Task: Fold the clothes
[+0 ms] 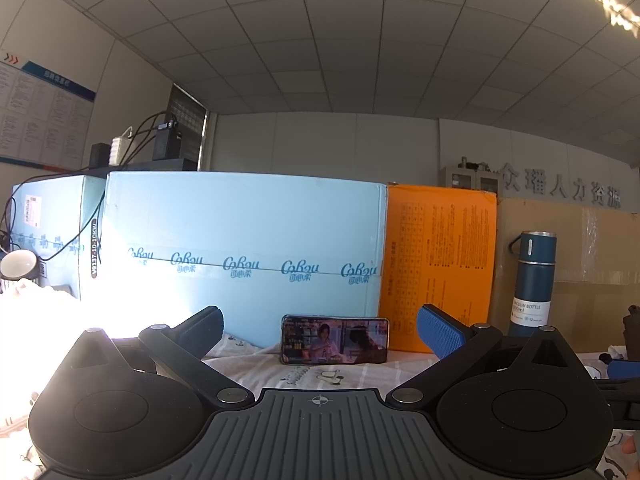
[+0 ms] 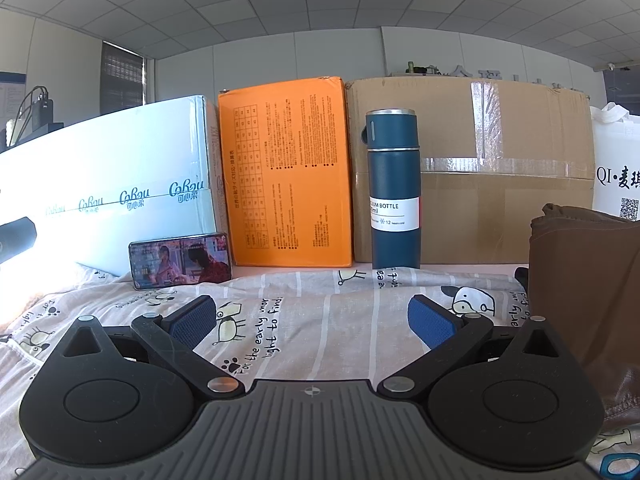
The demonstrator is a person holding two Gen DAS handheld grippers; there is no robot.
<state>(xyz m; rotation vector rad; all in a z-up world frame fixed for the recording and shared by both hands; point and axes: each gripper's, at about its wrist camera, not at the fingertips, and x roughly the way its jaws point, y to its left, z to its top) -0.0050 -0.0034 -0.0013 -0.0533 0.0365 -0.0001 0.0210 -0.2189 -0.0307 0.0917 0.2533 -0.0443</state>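
Note:
A brown folded garment (image 2: 584, 280) stands in a pile at the right of the right wrist view, just right of my right gripper (image 2: 312, 320). The right gripper is open and empty, low over a cartoon-printed sheet (image 2: 320, 300). My left gripper (image 1: 320, 330) is open and empty, low over the same sheet (image 1: 320, 376). A sliver of the brown garment (image 1: 632, 332) shows at the right edge of the left wrist view. A very bright white patch (image 1: 36, 332) at the left hides what lies there.
A phone (image 1: 335, 339) playing video leans on a light blue box (image 1: 240, 240); it also shows in the right wrist view (image 2: 180, 260). Behind stand an orange box (image 2: 286, 172), a blue vacuum bottle (image 2: 394, 188), a cardboard box (image 2: 500, 160) and a white bag (image 2: 616, 168).

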